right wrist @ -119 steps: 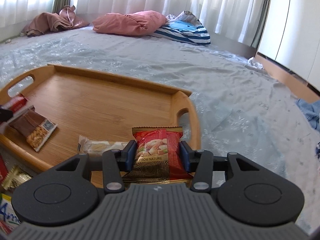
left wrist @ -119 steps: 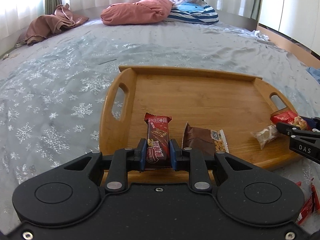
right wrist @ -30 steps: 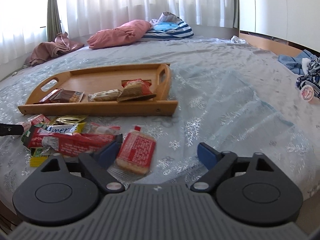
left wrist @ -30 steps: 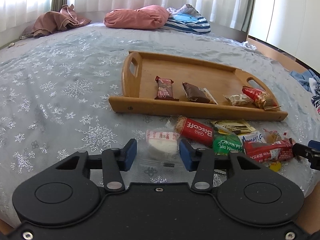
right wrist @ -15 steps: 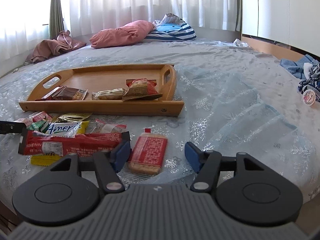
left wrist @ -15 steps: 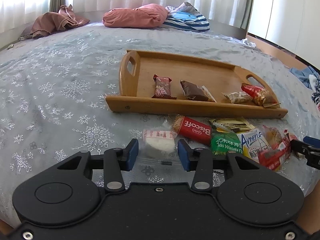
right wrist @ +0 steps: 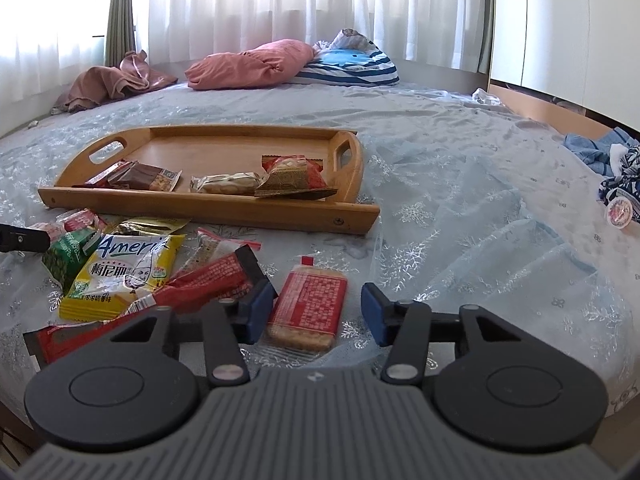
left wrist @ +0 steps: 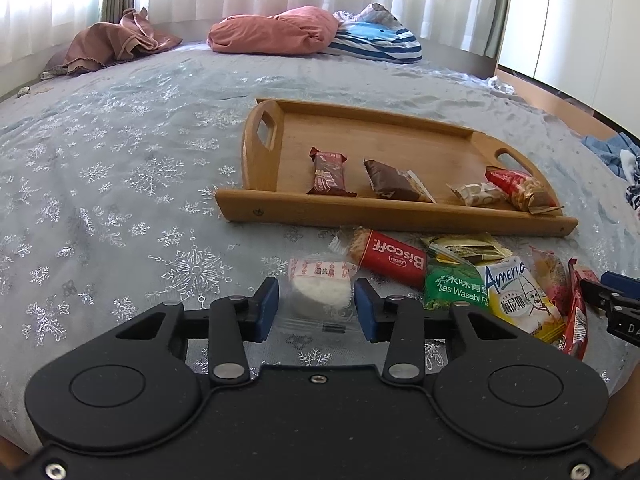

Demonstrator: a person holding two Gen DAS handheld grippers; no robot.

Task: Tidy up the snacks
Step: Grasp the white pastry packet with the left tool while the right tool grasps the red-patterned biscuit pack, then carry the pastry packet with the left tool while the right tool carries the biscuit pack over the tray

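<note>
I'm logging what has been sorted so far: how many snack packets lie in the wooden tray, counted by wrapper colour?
Red wrappers: 2 (slim dark red bar, red and gold pouch)
Brown wrapper: 1
Pale beige wrapper: 1
Total: 4 in the wooden tray

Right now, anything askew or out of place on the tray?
One thing: the red snack packet at the right end of the wooden tray lies tilted, overlapping the pale nut bar and the front rim. The other two bars lie flat. Nothing spilled or torn.
</note>
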